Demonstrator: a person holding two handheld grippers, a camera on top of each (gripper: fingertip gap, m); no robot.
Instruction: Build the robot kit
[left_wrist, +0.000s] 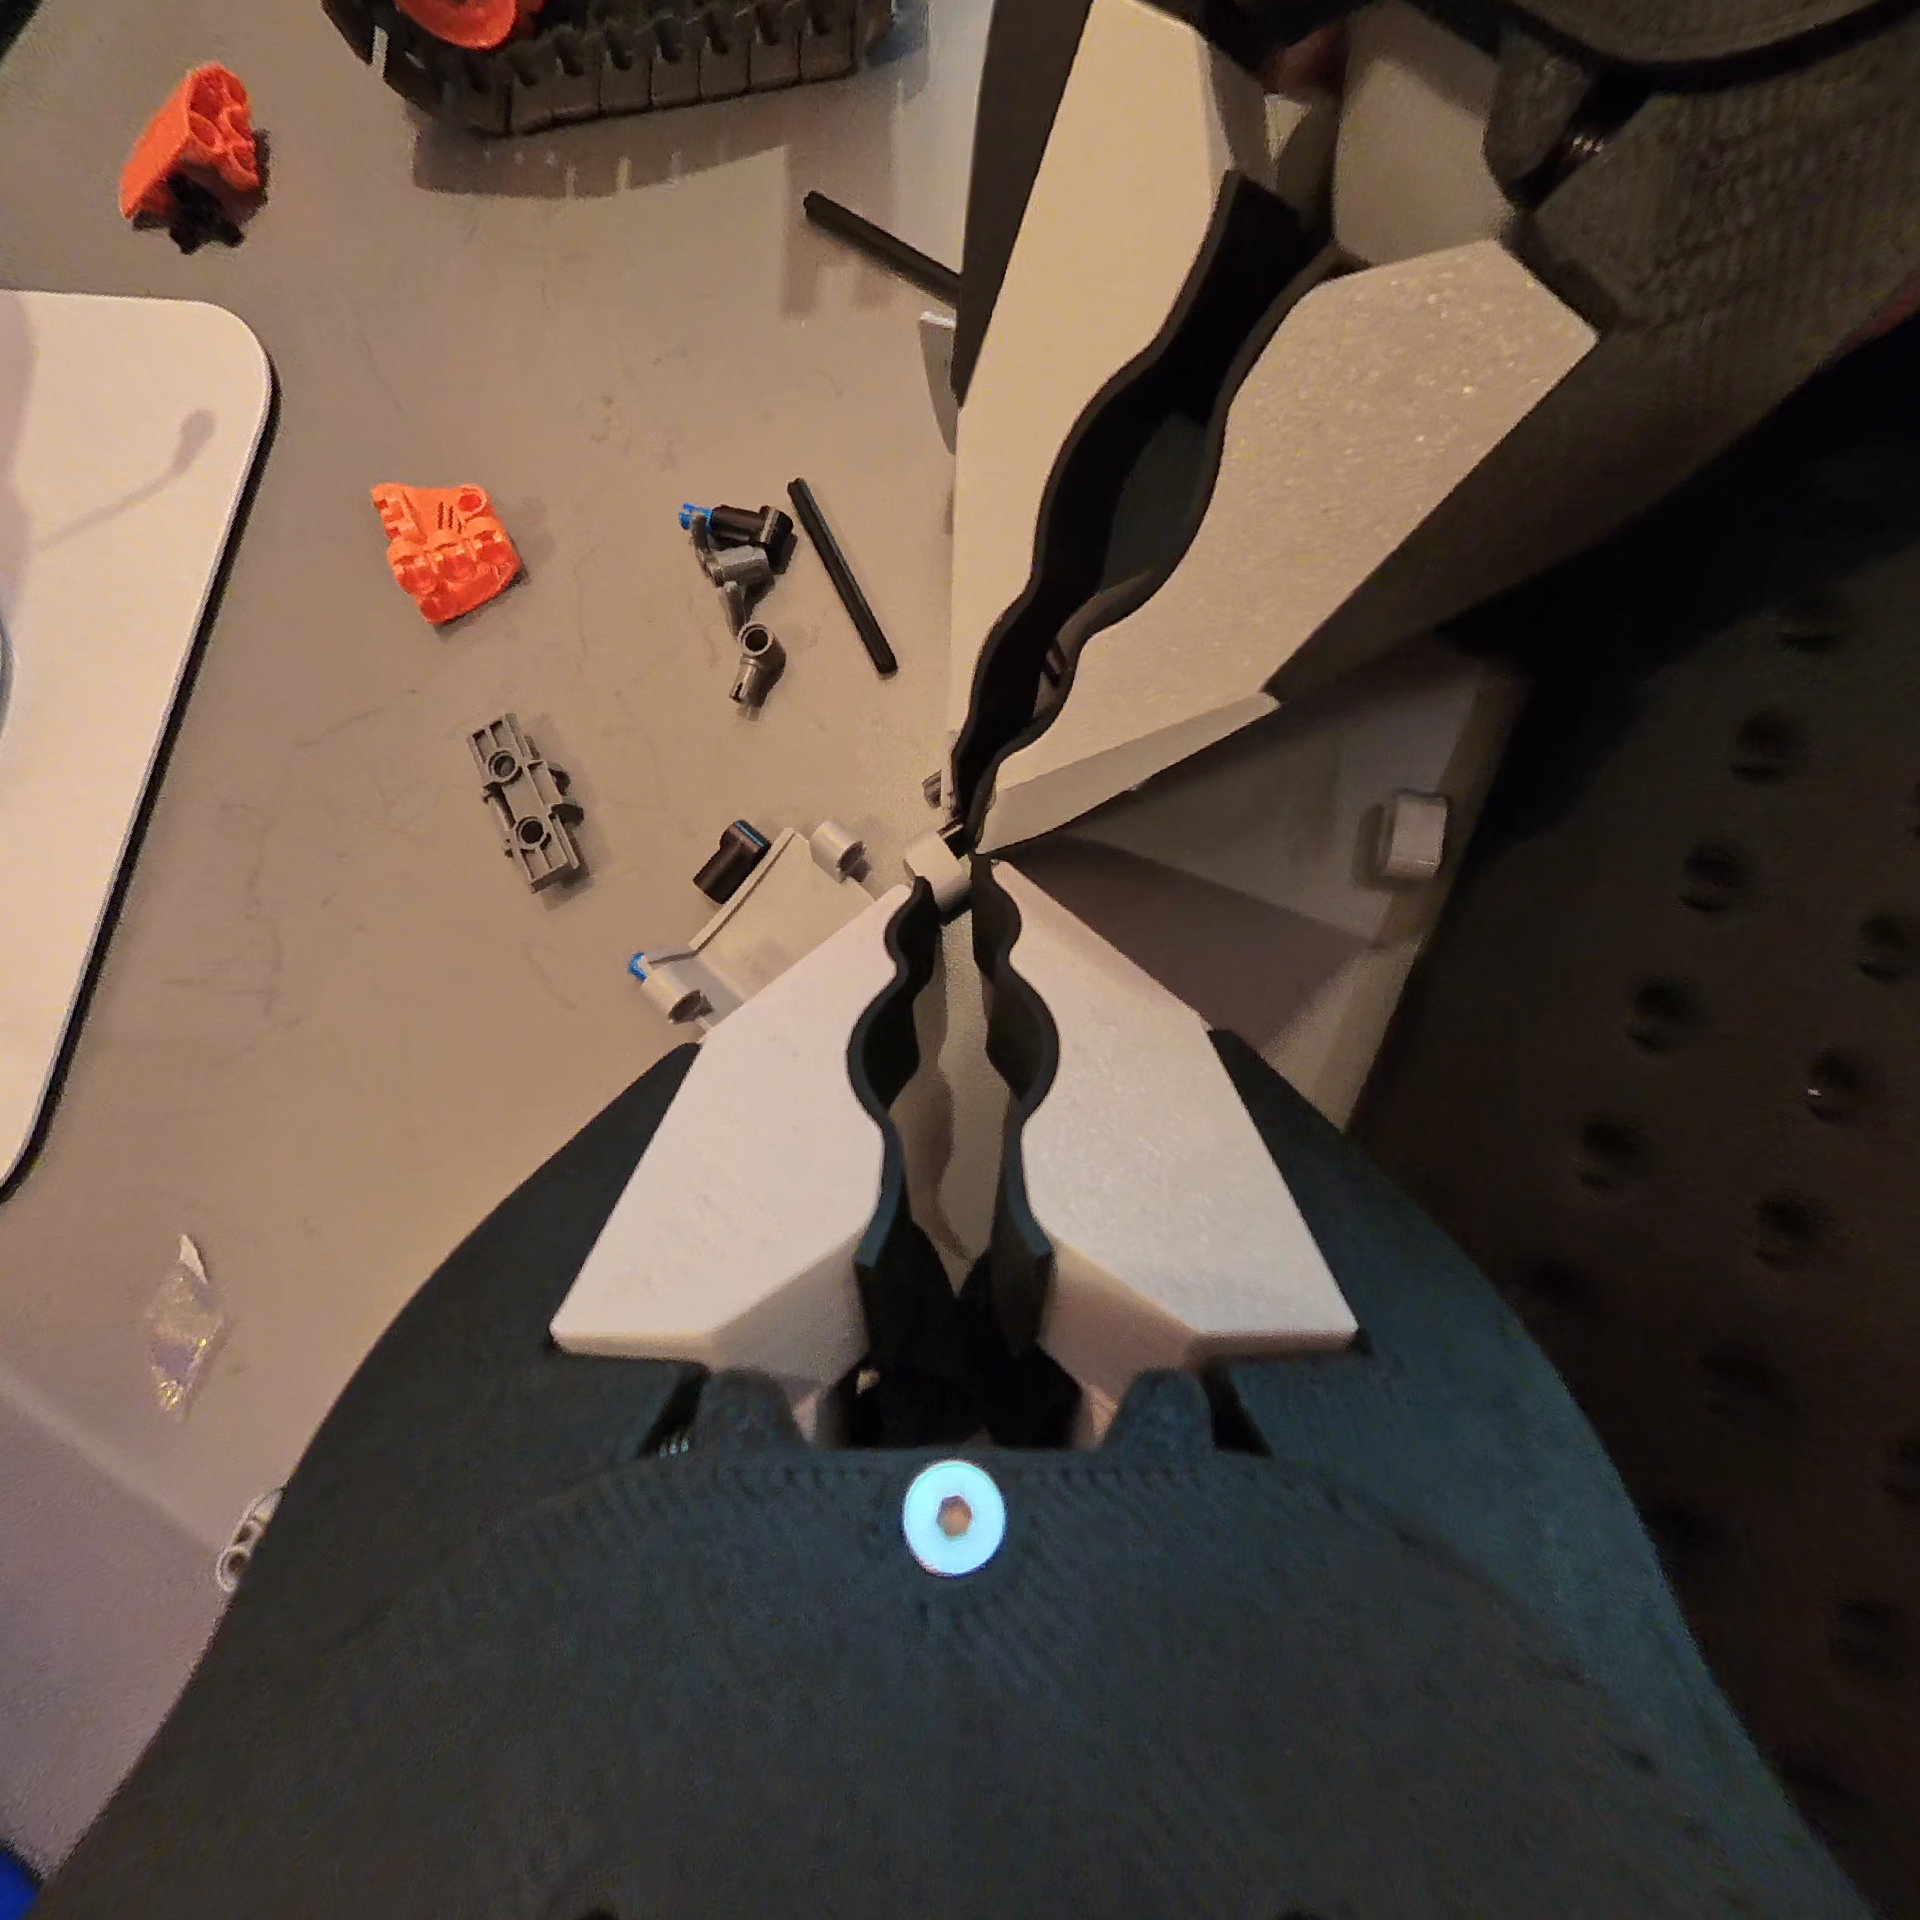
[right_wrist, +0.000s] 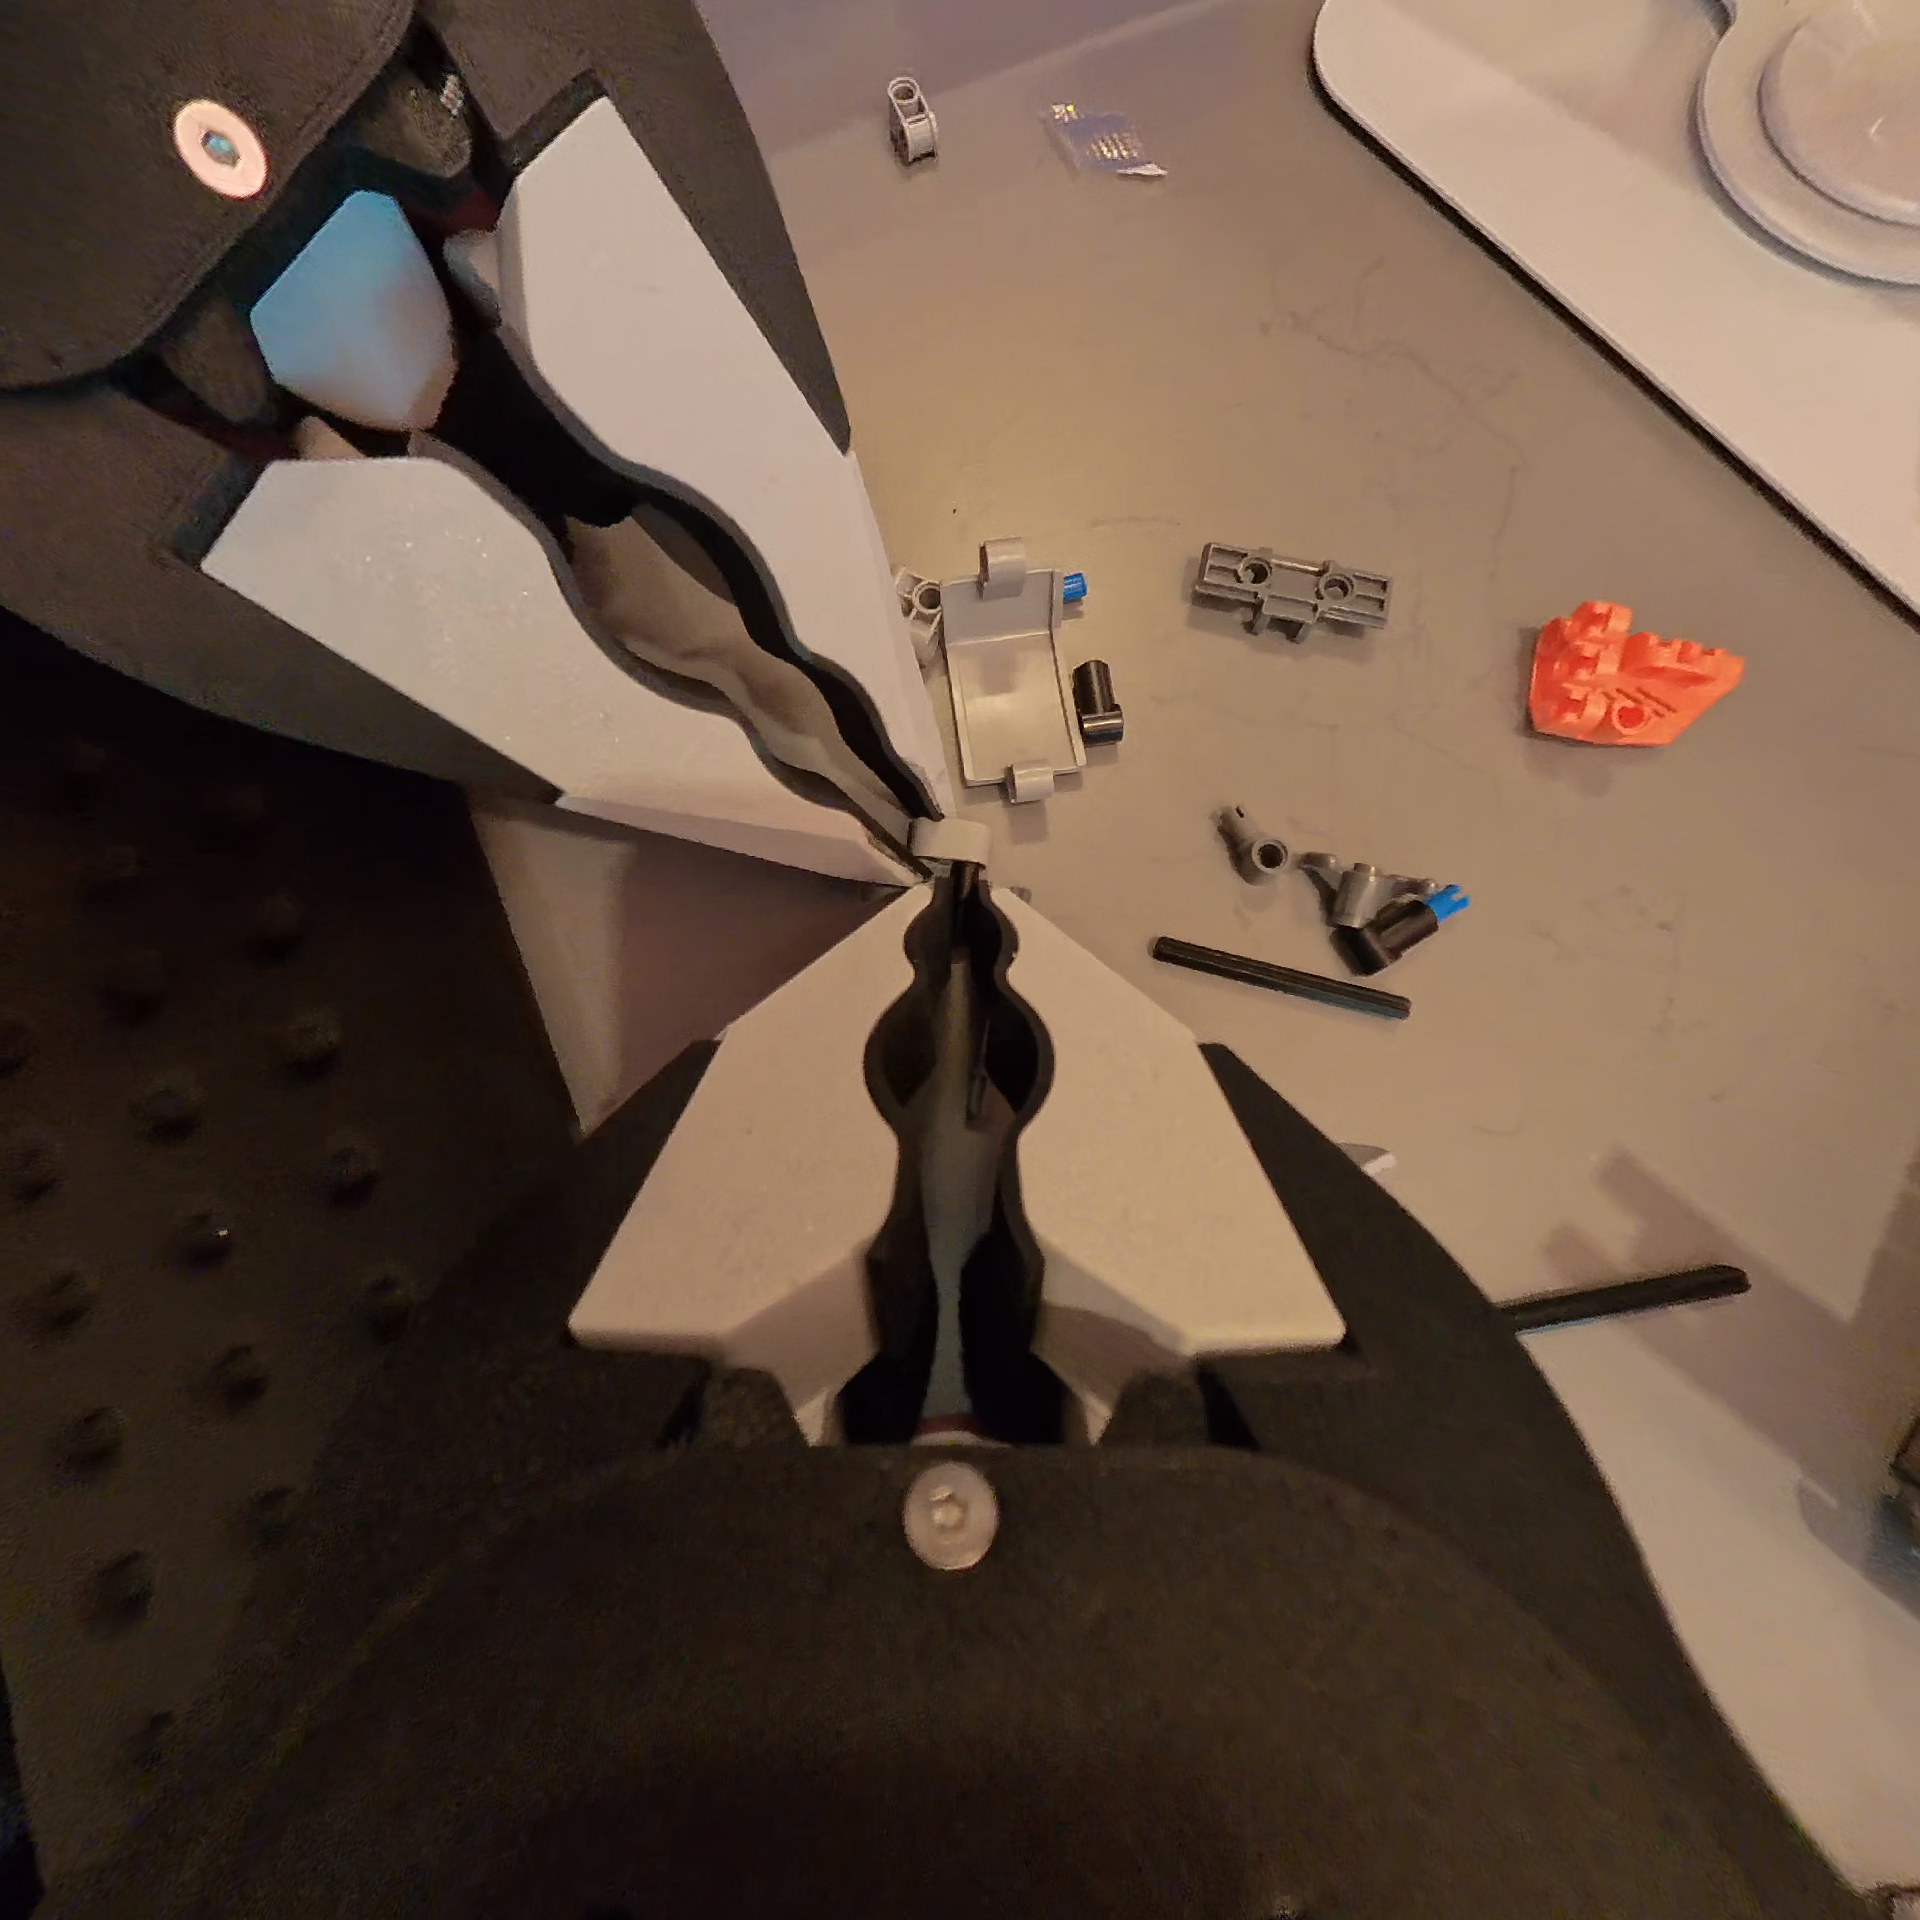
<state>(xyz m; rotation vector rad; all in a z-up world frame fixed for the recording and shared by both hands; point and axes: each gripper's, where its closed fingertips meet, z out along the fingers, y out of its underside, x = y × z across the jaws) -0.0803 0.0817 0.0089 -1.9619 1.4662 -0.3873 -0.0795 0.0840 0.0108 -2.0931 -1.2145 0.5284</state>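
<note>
My two grippers meet tip to tip just above the grey table (left_wrist: 520, 364). My left gripper (left_wrist: 948, 896) is shut on a small light grey sleeve piece (left_wrist: 935, 862). In the right wrist view it comes in from the upper left (right_wrist: 920, 826), with the sleeve (right_wrist: 951, 836) at its tips. My right gripper (right_wrist: 961, 899) is shut on a thin black axle (right_wrist: 975, 1049) that lies along the gap between its fingers. The axle's end points into the sleeve. In the left wrist view the right gripper (left_wrist: 964, 805) reaches down from the upper right.
Loose parts lie beside the tips: a grey panel piece (right_wrist: 1013, 675), a flat grey holed plate (right_wrist: 1288, 597), an orange block (right_wrist: 1631, 675), a dark connector cluster (right_wrist: 1361, 904), black axles (right_wrist: 1278, 977). A white board (right_wrist: 1558, 312), a tracked model (left_wrist: 623, 62) and a dark perforated mat (left_wrist: 1714, 1039) border the table. Left and right tips are no more than a few centimetres apart.
</note>
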